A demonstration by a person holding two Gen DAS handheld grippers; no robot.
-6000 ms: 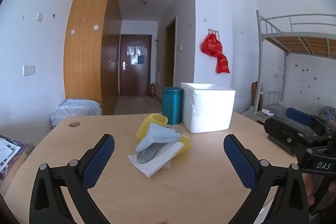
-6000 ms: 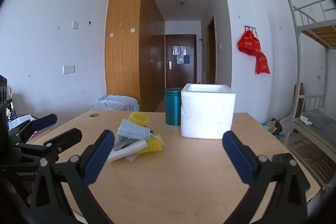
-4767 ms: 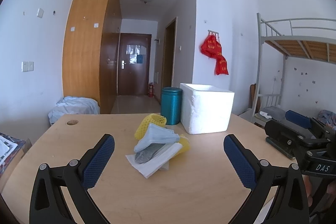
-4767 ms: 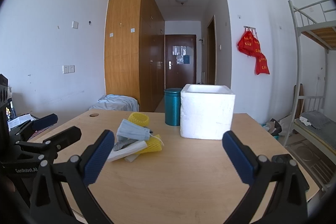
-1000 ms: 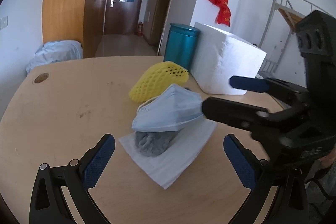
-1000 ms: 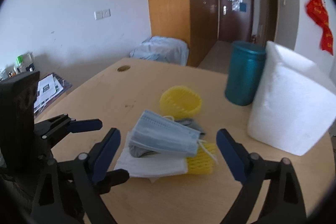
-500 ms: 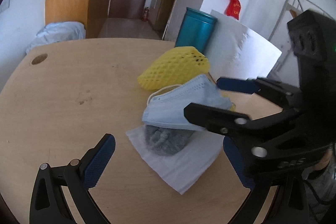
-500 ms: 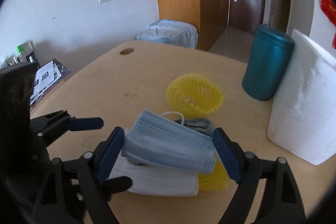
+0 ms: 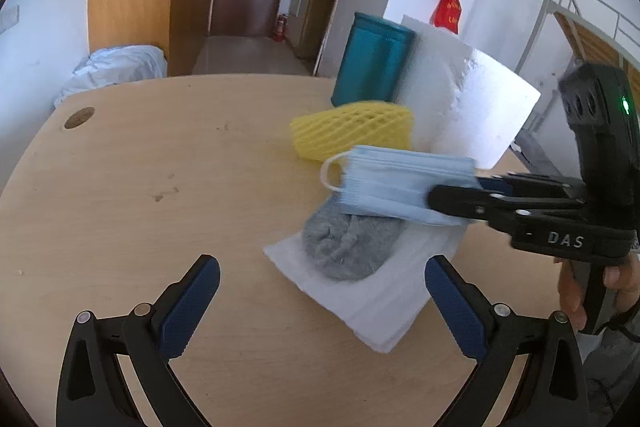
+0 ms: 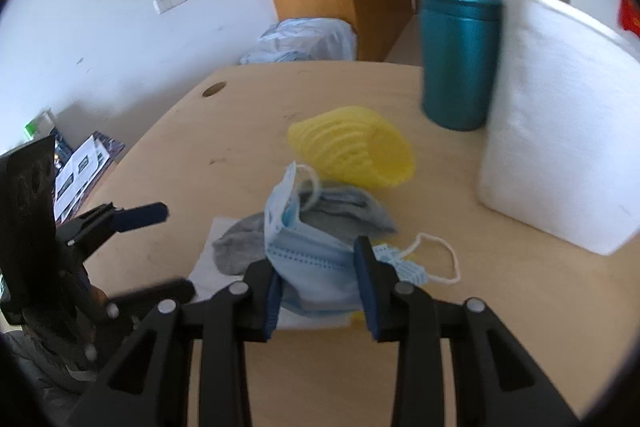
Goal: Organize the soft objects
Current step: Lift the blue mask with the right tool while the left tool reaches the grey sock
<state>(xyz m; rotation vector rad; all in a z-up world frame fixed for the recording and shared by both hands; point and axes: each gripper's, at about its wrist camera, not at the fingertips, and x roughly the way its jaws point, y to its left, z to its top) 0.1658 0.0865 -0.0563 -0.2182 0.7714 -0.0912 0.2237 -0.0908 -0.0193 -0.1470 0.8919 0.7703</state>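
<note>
A pile of soft things lies on the wooden table (image 9: pixel 160 167): a blue face mask (image 9: pixel 392 183), a grey sock (image 9: pixel 348 247), a white folded cloth (image 9: pixel 384 303) and a yellow foam net (image 9: pixel 352 133). My right gripper (image 10: pixel 320 279) is shut on the blue mask (image 10: pixel 312 267), with the sock (image 10: pixel 344 207) and net (image 10: pixel 352 147) just beyond; it also shows in the left wrist view (image 9: pixel 456 195). My left gripper (image 9: pixel 320 303) is open and empty, just short of the white cloth.
A white foam box (image 9: pixel 460 111) and a teal canister (image 9: pixel 372 61) stand behind the pile at the table's back right. A cable hole (image 9: pixel 79 117) sits at the far left. Papers (image 10: pixel 80 167) lie beyond the table's left edge.
My right gripper has closed on the blue mask, which has bunched up between the fingers and shifted off the sock. My left gripper has moved in closer to the pile.
</note>
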